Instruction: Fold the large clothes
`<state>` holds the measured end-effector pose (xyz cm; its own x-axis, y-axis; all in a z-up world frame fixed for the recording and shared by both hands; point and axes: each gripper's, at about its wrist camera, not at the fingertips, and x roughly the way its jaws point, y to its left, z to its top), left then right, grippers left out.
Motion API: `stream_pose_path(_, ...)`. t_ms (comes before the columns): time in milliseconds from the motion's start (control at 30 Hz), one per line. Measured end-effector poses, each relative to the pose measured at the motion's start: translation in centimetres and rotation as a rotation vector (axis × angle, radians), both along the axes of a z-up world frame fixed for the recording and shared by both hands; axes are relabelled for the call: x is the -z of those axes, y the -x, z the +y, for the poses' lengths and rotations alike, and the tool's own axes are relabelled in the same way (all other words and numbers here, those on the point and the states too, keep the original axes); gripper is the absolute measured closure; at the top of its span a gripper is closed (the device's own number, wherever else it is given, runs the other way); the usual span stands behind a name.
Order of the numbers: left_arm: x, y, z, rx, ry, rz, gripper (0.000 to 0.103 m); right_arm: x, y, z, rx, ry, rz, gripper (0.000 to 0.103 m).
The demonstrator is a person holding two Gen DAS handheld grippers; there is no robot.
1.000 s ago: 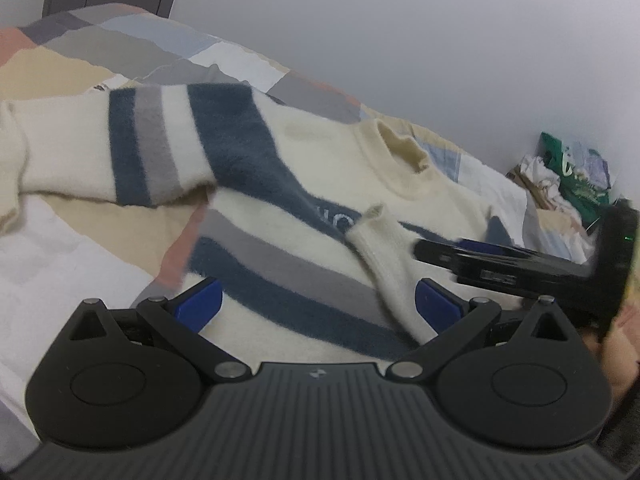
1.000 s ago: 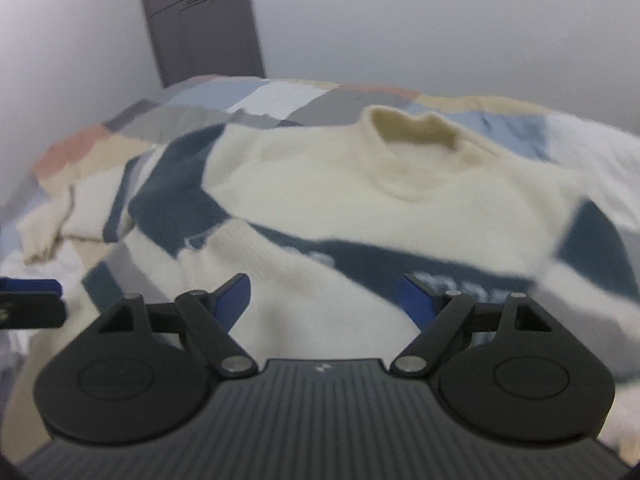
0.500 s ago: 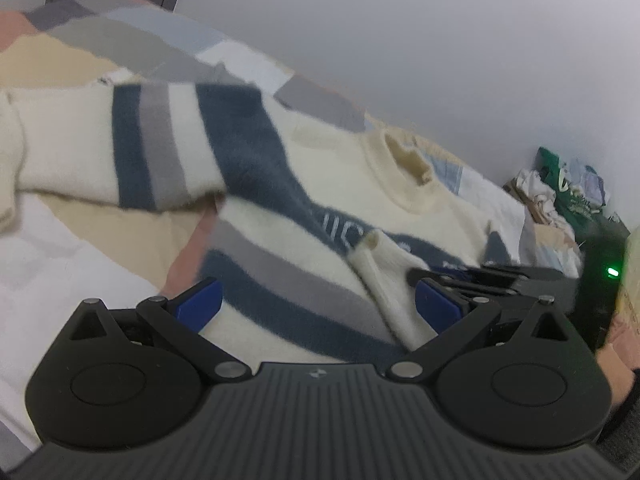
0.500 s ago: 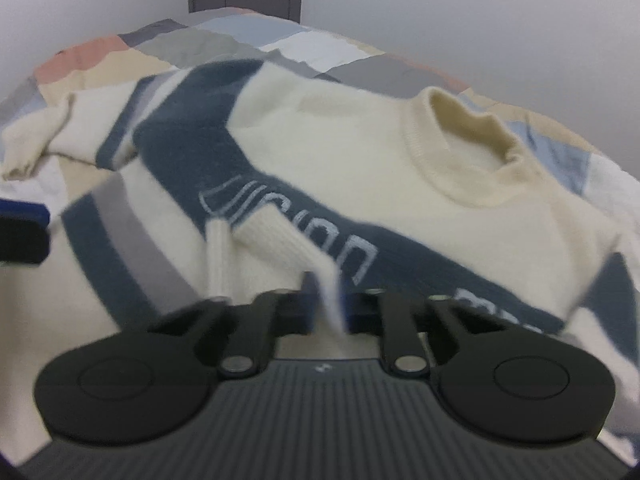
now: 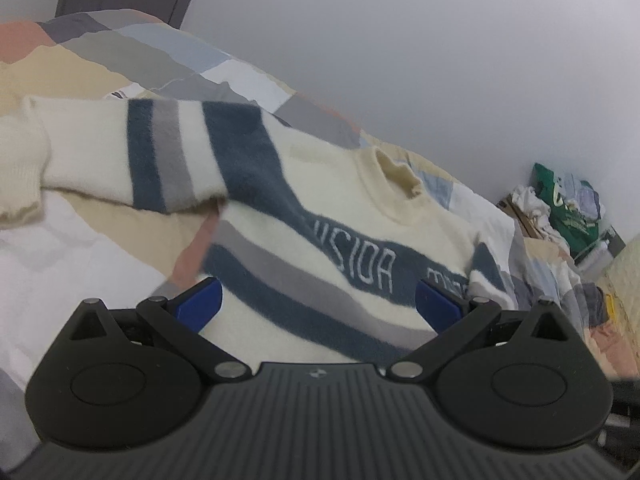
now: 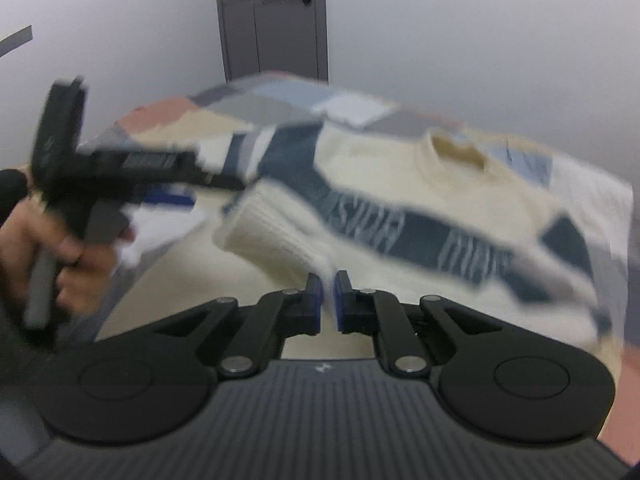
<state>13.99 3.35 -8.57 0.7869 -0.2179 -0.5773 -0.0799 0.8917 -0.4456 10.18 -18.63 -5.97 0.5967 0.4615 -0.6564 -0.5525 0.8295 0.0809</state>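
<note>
A cream sweater (image 5: pixel 360 216) with blue and grey stripes and pale lettering across the chest is spread face up on a bed (image 5: pixel 100 248) covered by a patchwork quilt (image 5: pixel 168 60). In the left wrist view, one sleeve (image 5: pixel 120 156) is stretched out flat to the left, its cuff folded near the picture's edge. The left tool (image 5: pixel 318 304) is held above the lower part of the sweater with its blue pads wide apart and nothing between them. A heap of clothes and a green bag (image 5: pixel 568 212) are seen on the floor at the far right, by a pale wall.

In the right wrist view, which is blurred, the right tool (image 6: pixel 329 300) is clenched on the ribbed cuff (image 6: pixel 276 240) of the other sleeve, the knit being pinched between its blue pads and lifted clear of the sweater's body. The jaws have just been closing onto it. At the left of this view, the left tool is seen from the side, gripped by a hand (image 6: pixel 60 248). A grey door (image 6: pixel 272 20) is seen behind the bed.
</note>
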Motion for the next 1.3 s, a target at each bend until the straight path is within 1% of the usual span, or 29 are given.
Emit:
stream_pose_path(100, 0.1, 0.7, -0.9, 0.021, -0.015, 0.011, 0.000, 1.2, 2.7, -1.0, 0.021, 0.027, 0.067, 0.093)
stream_pose_path(233, 0.1, 1.7, -2.3, 0.067, -0.015, 0.026, 0.000, 3.3, 4.1, -2.3, 0.076, 0.051, 0.179, 0.091)
stream_pose_path(300, 0.0, 2.3, -2.9, 0.092, -0.008, 0.028, 0.000, 3.6, 4.3, -3.1, 0.102, 0.060, 0.211, 0.090)
stream_pose_path(333, -0.1, 2.5, -3.2, 0.101, -0.007, 0.029, 0.000, 3.5, 4.3, -3.6, 0.113, 0.049, 0.227, 0.085)
stream_pose_path(367, -0.2, 2.7, -3.5, 0.108, -0.008, 0.028, 0.000, 3.3, 4.3, -4.1, 0.126, 0.031, 0.246, 0.073)
stream_pose_path(400, -0.2, 2.9, -3.6, 0.112, -0.010, 0.027, 0.000, 2.8, 4.2, -4.8, 0.140, 0.001, 0.266, 0.064)
stream_pose_path(433, -0.3, 3.0, -3.8, 0.115, -0.012, 0.025, 0.000, 2.5, 4.1, -5.2, 0.152, -0.024, 0.273, 0.045)
stream_pose_path(467, -0.3, 3.1, -3.9, 0.116, -0.012, 0.025, 0.000, 1.9, 3.9, -5.8, 0.171, -0.049, 0.268, 0.034)
stream_pose_path(500, -0.3, 3.1, -3.8, 0.115, -0.009, 0.028, 0.000, 1.4, 3.8, -6.3, 0.186, -0.066, 0.259, 0.032)
stream_pose_path(600, -0.2, 3.0, -3.6, 0.102, 0.010, 0.037, 0.000, -0.6, 2.6, -7.2, 0.210, -0.112, 0.244, 0.033)
stream_pose_path(667, -0.1, 2.8, -3.3, 0.091, 0.025, 0.044, 0.000, -1.4, 0.9, -7.4, 0.245, -0.111, 0.214, 0.033)
stream_pose_path(733, -0.1, 2.6, -2.9, 0.089, 0.037, 0.047, 0.000, -1.3, -1.6, -7.0, 0.273, -0.080, 0.192, 0.033)
stream_pose_path(833, 0.2, 2.3, -2.8, 0.091, 0.043, 0.048, 0.000, 0.8, -6.6, -5.9, 0.329, -0.027, 0.214, 0.033)
stream_pose_path(900, 0.4, 2.0, -2.7, 0.093, 0.043, 0.051, 0.000, 3.0, -9.5, -4.6, 0.348, 0.025, 0.217, 0.033)
stream_pose_path(933, 0.6, 1.8, -2.6, 0.092, 0.043, 0.055, 0.000, 4.2, -10.9, -3.7, 0.355, 0.078, 0.207, 0.034)
stream_pose_path(1000, 1.0, 1.5, -2.6, 0.093, 0.039, 0.068, 0.000, 6.4, -12.7, -2.6, 0.379, 0.137, 0.202, 0.036)
stream_pose_path(1067, 1.2, 1.3, -2.5, 0.094, 0.042, 0.075, 0.000, 8.4, -14.1, -1.6, 0.397, 0.176, 0.204, 0.045)
stream_pose_path(1100, 1.3, 1.1, -2.3, 0.096, 0.049, 0.074, 0.000, 9.1, -14.2, -1.3, 0.411, 0.193, 0.213, 0.048)
stream_pose_path(1133, 1.4, 1.0, -2.2, 0.097, 0.056, 0.075, 0.000, 9.9, -14.6, -0.9, 0.434, 0.218, 0.223, 0.054)
stream_pose_path(1200, 1.4, 0.9, -2.0, 0.072, 0.049, 0.074, 0.000, 10.1, -14.8, -0.6, 0.468, 0.230, 0.204, 0.066)
stream_pose_path(1233, 1.2, 0.9, -1.8, 0.047, 0.031, 0.068, 0.000, 9.9, -14.9, -0.4, 0.485, 0.242, 0.189, 0.083)
stream_pose_path(1267, 1.1, 0.9, -1.7, 0.035, 0.015, 0.052, 0.000, 9.5, -15.0, -0.3, 0.495, 0.247, 0.173, 0.093)
stream_pose_path(1300, 1.0, 0.9, -1.6, 0.035, 0.009, 0.041, 0.000, 9.0, -15.2, -0.1, 0.491, 0.242, 0.155, 0.095)
